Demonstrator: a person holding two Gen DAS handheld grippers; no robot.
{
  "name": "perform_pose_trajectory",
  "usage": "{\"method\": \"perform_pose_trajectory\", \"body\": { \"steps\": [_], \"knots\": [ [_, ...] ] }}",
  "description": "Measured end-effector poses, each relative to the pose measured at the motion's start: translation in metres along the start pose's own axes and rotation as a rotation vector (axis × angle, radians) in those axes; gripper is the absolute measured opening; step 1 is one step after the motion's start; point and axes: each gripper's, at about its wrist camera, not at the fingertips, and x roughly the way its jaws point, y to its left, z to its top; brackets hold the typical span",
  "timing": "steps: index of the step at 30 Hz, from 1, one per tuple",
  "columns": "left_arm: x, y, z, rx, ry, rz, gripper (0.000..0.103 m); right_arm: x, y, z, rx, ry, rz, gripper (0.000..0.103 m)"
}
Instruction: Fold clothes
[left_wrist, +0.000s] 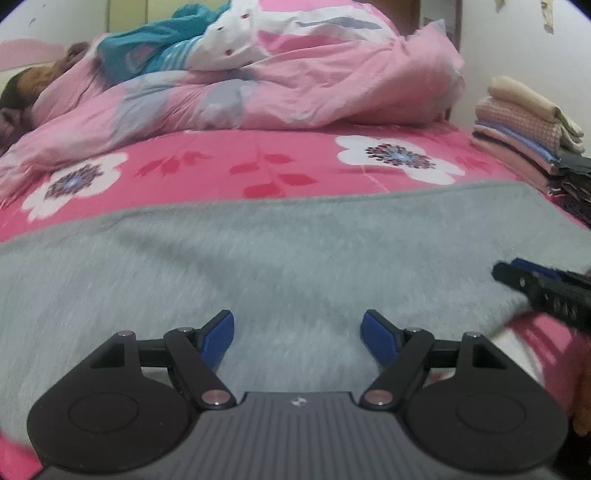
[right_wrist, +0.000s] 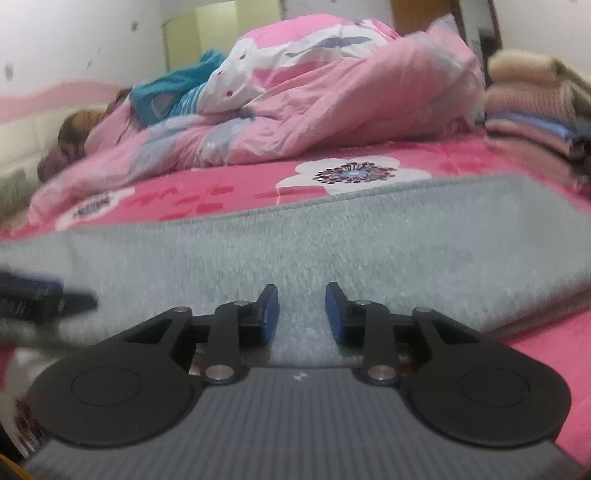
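Grey fleece garment (left_wrist: 295, 251) spread flat

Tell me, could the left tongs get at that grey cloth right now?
Probably yes. The left tongs hang open right over the grey cloth spread on the bed, with nothing between them; the right tongs stay off to the side.

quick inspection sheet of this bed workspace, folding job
surface: bed sheet, pink with flowers
job's things: grey garment spread flat at the near edge; folded stack at the right
clutter: bunched pink duvet, teal cloth on it
grippers: left gripper open over the grey garment, nothing between the jaws; right gripper open, narrower gap, nothing gripped
cables: nothing seen
surroundings: white wall
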Motion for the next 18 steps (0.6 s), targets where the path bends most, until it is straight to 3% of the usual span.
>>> {"method": "perform_pose_trajectory", "body": {
  "steps": [6, 8, 11, 14, 18],
  "knots": [
    [-0.035, 0.008, -0.017, 0.058, 0.012, 0.061, 0.077, 0.001, 0.015, -0.006, -0.028, -0.016, -0.003, 0.053],
    [-0.054, 0.014, -0.014, 0.048, -0.019, 0.087, 0.073, 0.001, 0.021, -0.008, -0.065, -0.019, -0.019, 0.054],
    [-0.074, 0.022, 0.004, 0.012, -0.117, 0.058, 0.075, 0.0, 0.017, -0.006, -0.029, -0.019, -0.005, 0.057],
    [-0.063, 0.011, 0.028, 0.034, -0.167, 0.051, 0.075, -0.001, 0.02, -0.007, -0.031, -0.02, -0.015, 0.058],
    [-0.027, -0.016, 0.046, 0.037, -0.157, -0.013, 0.075, -0.024, 0.034, -0.021, -0.095, -0.029, -0.06, 0.059]
  ]
}}
